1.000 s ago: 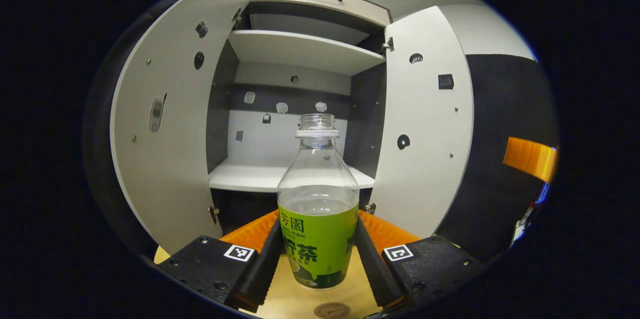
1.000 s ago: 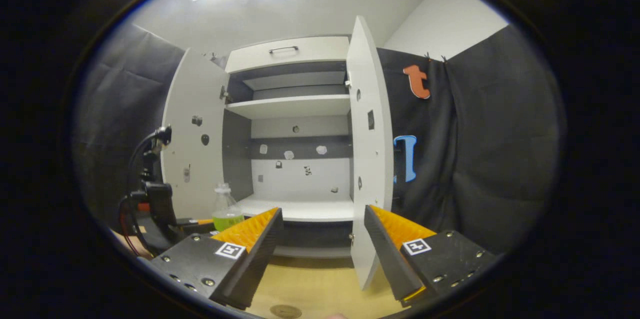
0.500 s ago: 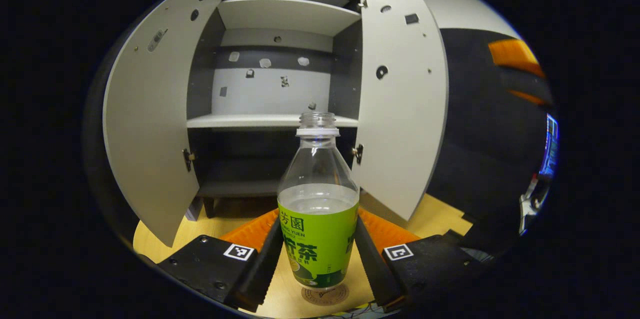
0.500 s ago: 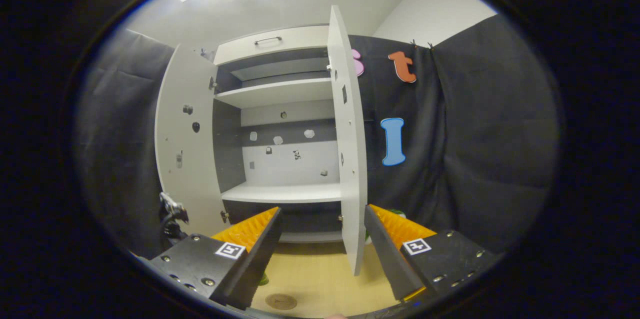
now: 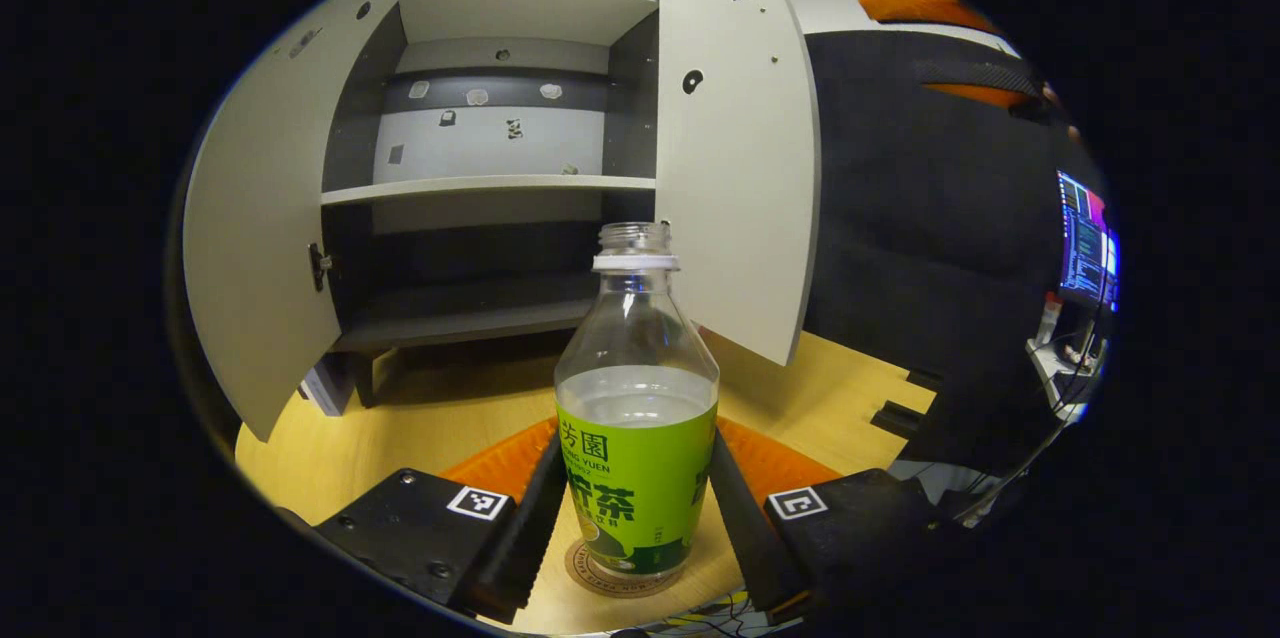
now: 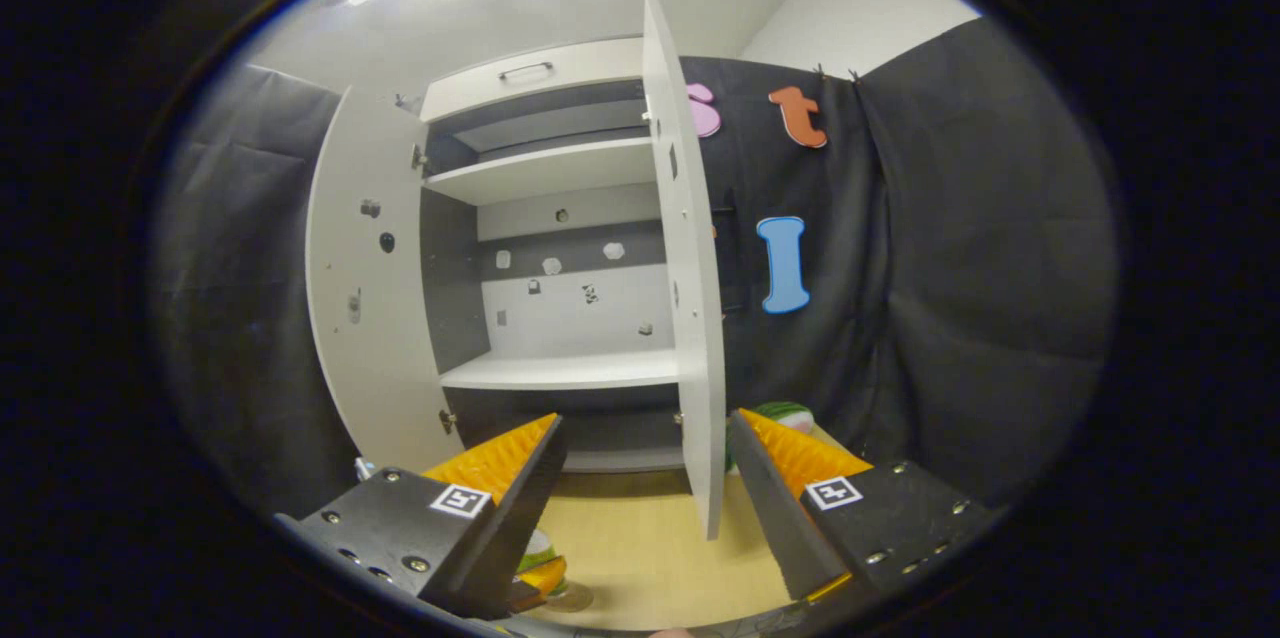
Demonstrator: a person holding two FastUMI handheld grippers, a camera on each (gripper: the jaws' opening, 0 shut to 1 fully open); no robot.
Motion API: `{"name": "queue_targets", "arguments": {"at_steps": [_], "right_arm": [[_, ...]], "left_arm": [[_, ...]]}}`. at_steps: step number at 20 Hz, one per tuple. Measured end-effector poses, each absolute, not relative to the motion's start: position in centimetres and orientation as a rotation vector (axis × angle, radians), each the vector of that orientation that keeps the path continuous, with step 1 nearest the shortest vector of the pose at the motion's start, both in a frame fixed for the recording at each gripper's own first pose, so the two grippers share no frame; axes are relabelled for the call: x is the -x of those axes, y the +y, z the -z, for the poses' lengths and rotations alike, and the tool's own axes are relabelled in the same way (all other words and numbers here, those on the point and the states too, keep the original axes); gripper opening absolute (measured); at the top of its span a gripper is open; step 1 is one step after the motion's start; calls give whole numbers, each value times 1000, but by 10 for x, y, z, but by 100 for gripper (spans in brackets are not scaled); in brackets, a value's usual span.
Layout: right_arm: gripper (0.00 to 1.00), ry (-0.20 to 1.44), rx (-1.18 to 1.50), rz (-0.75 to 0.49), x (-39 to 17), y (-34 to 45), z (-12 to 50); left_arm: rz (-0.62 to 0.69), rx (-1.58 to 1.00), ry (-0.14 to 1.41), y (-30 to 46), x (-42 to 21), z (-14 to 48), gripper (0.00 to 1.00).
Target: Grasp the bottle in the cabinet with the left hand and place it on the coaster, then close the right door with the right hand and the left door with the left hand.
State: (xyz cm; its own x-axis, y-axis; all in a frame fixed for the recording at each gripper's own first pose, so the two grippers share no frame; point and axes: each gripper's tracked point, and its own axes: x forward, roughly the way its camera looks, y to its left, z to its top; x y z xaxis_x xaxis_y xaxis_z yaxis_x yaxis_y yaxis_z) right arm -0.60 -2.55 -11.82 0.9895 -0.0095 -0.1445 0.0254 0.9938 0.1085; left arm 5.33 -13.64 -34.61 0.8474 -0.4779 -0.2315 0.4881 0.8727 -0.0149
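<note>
Pale wooden tabletop [image 5: 420,428] stretches before the white cabinet [image 5: 500,183], whose left door [image 5: 265,218] and right door [image 5: 740,148] both stand open. The left gripper [image 5: 637,518] clamps both fingers against the green-labelled sides of the uncapped bottle [image 5: 637,398], which stands upright with its base on the round coaster [image 5: 600,578]. In the right gripper view, the right gripper [image 6: 645,498] hangs spread wide and empty, the right door's edge [image 6: 700,338] between its fingers farther off.
</note>
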Motion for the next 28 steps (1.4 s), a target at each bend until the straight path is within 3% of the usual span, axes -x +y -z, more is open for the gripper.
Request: {"name": "queue_targets", "arguments": {"at_steps": [13, 14, 15, 28], "right_arm": [[99, 234, -152, -6, -9, 4, 163], [94, 242, -158, -4, -11, 7, 167], [99, 244, -162, -5, -12, 11, 169], [99, 248, -168, 26, -11, 6, 176]], "left_arm": [[594, -46, 158, -123, -47, 382, 81], [596, -55, 151, -123, -48, 383, 81], [591, -74, 144, -120, -51, 386, 81], [614, -84, 257, -113, -43, 414, 84]]}}
